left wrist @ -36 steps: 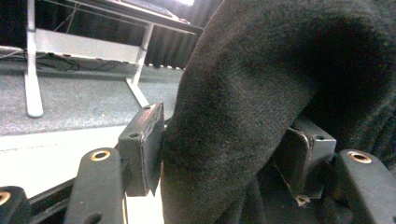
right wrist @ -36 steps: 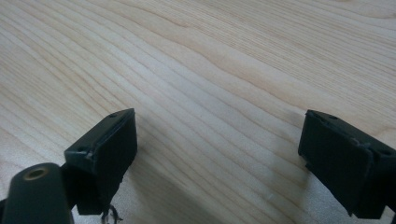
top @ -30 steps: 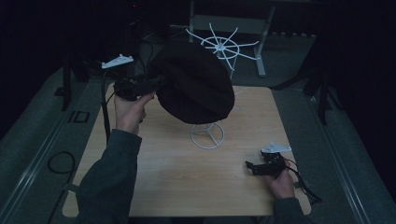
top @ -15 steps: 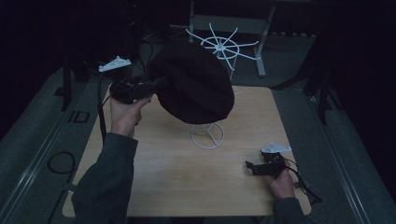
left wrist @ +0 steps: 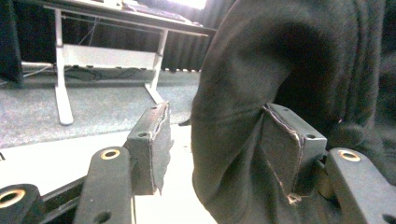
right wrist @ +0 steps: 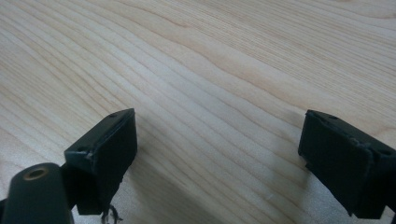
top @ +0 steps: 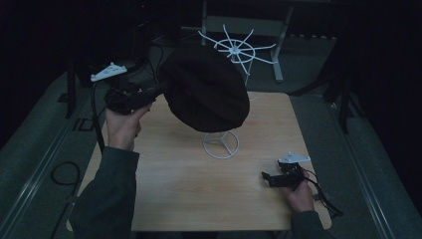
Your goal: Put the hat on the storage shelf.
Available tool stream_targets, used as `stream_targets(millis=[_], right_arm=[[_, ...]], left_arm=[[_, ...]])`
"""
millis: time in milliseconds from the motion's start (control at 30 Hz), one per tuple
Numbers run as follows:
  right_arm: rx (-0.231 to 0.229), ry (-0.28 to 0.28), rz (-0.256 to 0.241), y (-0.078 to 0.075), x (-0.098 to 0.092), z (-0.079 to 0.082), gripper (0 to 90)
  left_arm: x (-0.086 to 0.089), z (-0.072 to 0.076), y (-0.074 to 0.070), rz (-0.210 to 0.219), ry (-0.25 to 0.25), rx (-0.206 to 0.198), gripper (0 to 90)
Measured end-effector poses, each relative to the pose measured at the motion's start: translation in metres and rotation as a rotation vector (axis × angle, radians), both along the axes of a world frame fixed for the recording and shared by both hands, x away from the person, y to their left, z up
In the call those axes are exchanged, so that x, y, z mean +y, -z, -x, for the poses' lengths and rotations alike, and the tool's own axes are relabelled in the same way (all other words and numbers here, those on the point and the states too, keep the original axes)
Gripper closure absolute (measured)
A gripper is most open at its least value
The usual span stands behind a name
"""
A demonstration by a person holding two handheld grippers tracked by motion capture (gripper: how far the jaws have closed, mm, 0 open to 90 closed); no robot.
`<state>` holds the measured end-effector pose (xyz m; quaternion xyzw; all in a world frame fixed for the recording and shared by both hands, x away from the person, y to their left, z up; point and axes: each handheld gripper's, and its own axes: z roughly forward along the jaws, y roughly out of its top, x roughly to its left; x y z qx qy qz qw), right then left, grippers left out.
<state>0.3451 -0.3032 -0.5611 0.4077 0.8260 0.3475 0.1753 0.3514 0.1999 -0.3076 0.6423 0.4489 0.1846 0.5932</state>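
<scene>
A large black fabric hat (top: 206, 89) hangs tilted over the table, above a white wire stand base (top: 220, 144). What holds it up is hidden. A white spoked wire top (top: 236, 50) shows just behind its upper edge. My left gripper (top: 161, 89) is at the hat's left edge, raised off the table. In the left gripper view the hat's cloth (left wrist: 280, 60) lies between the jaws of the left gripper (left wrist: 217, 126). It rests against the right pad, with a gap to the left pad. My right gripper (top: 266, 178) rests on the table at the front right, and in its own view the right gripper (right wrist: 219, 135) is open with nothing in it.
The light wooden table (top: 174, 189) has bare room in front and to the left of the stand. A white desk frame (top: 278, 55) stands on the carpet beyond the table. Dark cables trail on the floor at the left (top: 62, 174).
My left hand and gripper have shifted a little to the left. The hat and the right gripper have stayed where they were.
</scene>
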Motion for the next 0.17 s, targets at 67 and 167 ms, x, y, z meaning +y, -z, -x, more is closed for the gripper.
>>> stream_targets(millis=[67,167], right_arm=[[0.001,0.001,0.000,-0.0002,0.0000,0.0001,11.5],[0.000,0.000,0.000,-0.0001,-0.0001,-0.0001,11.5]], left_arm=[[0.0014,0.0000,0.0019,-0.020,-0.009,0.005,44.4],[0.0037,0.0008,0.0026,-0.028,-0.007,0.002,44.2]])
